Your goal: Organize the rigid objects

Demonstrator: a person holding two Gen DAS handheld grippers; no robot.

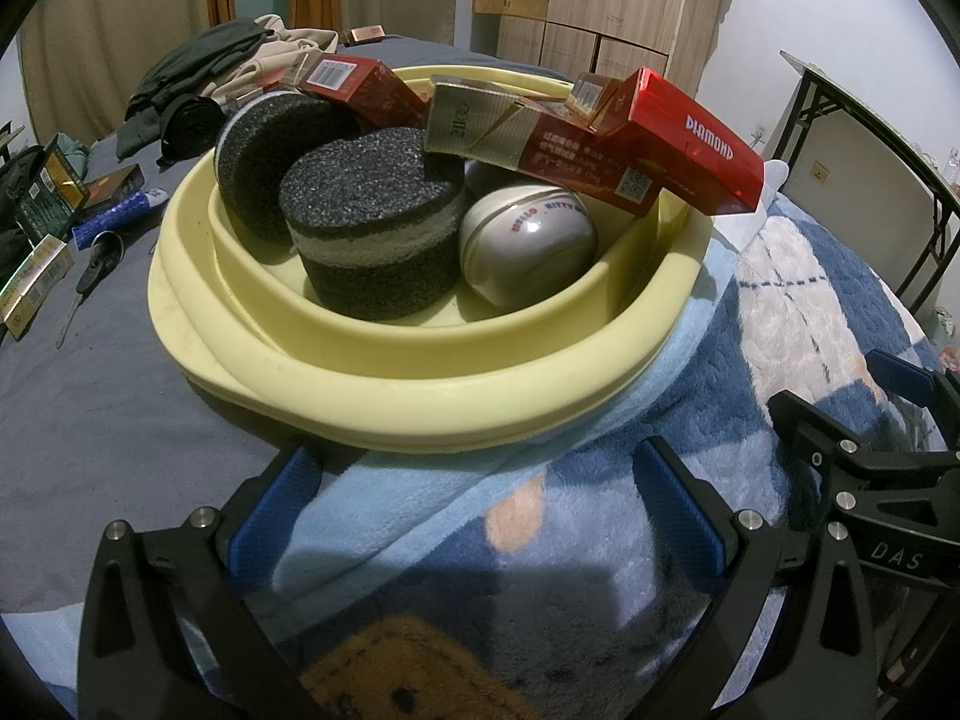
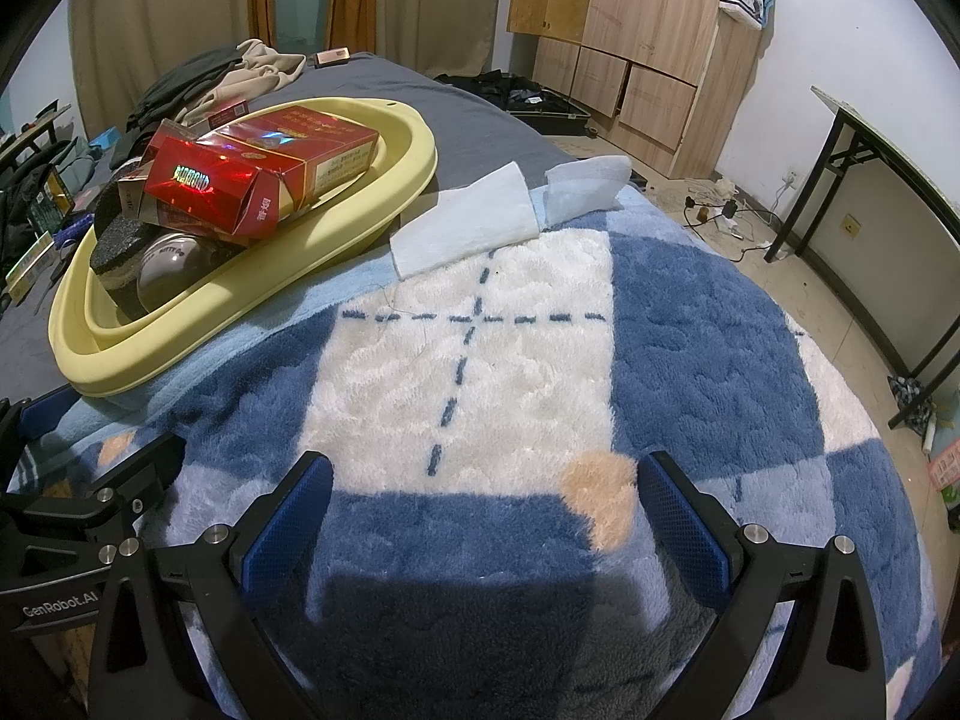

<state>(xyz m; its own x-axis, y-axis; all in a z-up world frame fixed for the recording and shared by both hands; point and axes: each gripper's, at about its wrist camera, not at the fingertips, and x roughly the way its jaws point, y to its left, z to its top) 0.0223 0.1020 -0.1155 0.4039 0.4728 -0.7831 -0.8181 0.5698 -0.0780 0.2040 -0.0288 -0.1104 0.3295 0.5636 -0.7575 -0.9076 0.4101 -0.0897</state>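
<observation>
Left wrist view looks over a bed with a plush blue-and-white blanket (image 1: 798, 312), on whose edge rests a yellow basin (image 1: 420, 372). Inside the basin lie two dark foam discs (image 1: 372, 222), a silver round tin (image 1: 528, 246), and red cigarette boxes (image 1: 690, 144) stacked across the top. Loose boxes (image 1: 36, 276) lie on the grey sheet beside it. Both the left gripper (image 1: 480, 516) and the right gripper (image 2: 483, 516) have fingers spread wide, holding nothing, above the blanket.
</observation>
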